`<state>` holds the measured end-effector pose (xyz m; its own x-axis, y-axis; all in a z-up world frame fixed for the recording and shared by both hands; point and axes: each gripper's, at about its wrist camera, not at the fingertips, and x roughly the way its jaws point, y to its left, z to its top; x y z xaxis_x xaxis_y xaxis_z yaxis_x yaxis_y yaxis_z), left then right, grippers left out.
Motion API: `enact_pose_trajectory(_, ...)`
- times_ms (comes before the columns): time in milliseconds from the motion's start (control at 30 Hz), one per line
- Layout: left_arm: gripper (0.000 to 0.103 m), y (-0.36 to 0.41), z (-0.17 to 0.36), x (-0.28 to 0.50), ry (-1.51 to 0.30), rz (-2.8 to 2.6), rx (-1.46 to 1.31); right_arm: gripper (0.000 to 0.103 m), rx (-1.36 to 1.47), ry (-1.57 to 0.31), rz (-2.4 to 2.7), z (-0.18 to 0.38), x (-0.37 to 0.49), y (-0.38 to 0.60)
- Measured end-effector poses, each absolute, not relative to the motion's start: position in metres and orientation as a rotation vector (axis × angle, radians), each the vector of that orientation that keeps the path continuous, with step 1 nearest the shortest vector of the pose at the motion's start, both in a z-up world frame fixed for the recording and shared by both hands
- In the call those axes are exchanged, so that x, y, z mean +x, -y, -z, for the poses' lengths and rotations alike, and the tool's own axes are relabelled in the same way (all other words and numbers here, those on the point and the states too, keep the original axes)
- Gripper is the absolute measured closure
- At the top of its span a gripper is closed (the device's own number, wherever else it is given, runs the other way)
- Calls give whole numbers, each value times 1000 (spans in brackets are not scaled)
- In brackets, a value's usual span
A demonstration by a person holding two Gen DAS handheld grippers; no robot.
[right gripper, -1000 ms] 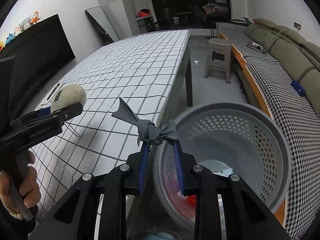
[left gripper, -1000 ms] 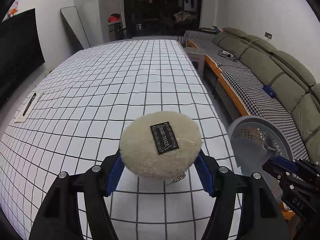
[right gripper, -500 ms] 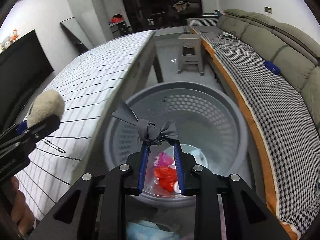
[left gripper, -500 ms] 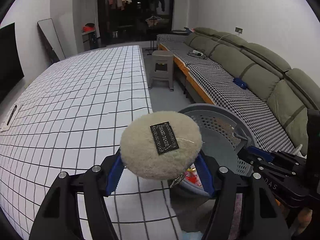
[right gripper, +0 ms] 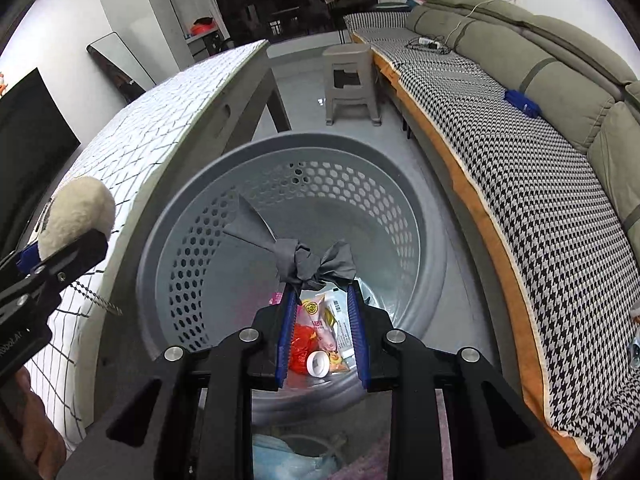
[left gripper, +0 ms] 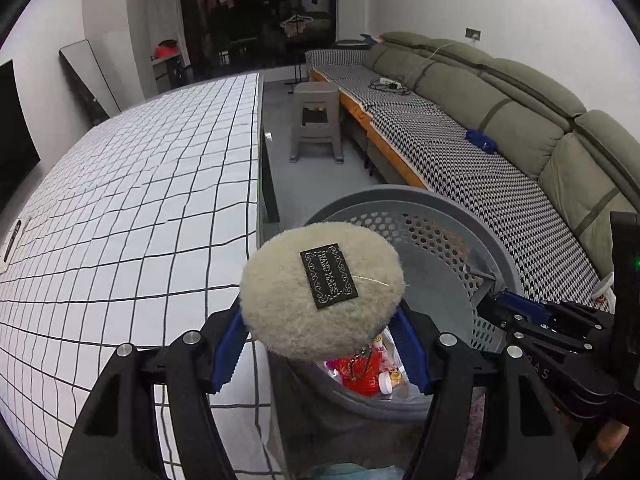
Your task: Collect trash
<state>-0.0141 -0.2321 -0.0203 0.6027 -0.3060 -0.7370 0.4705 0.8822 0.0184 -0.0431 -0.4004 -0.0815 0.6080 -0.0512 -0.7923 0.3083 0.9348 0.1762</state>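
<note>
Nearly done — left gripper (left gripper: 322,350) clamps the puff (left gripper: 322,294), right gripper (right gripper: 322,312) pinches the rag (right gripper: 308,260), bin (right gripper: 430,220) below both fingers — only dropping remains

sofa (left gripper: 500,92): olive, along white wall | stool (left gripper: 316,120): grey, before sofa | floor (right gripper: 400,148): grey, glossy | mirror (left gripper: 86,76): leaned opposite sofa

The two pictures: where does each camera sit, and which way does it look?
Left wrist: sits on the left tool, looking down past its fluffy pad at table edge and basket; the right tool shows.
Right wrist: sits on the right tool, looking into the basket past a grey knotted rag.
Shared: basket, sofa, stool.
</note>
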Motion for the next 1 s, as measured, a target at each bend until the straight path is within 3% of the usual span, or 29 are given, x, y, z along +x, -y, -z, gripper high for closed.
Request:
enact_pose_trajectory(267, 36, 243, 29, -2, -838, 439, 227, 76, 304, -905, 196, 84, -31, 408)
enact_pose_trajectory(333, 29, 244, 29, 0, -842, 436, 226, 68, 295, -895, 198, 81, -29, 407)
enact_pose_trajectory(400, 25, 245, 29, 1, -837, 432, 225, 43, 288, -878, 202, 78, -29, 408)
enact_pose_trajectory(1000, 11, 241, 24, 1, -830, 411, 208, 35, 296, -881, 213, 78, -36, 404)
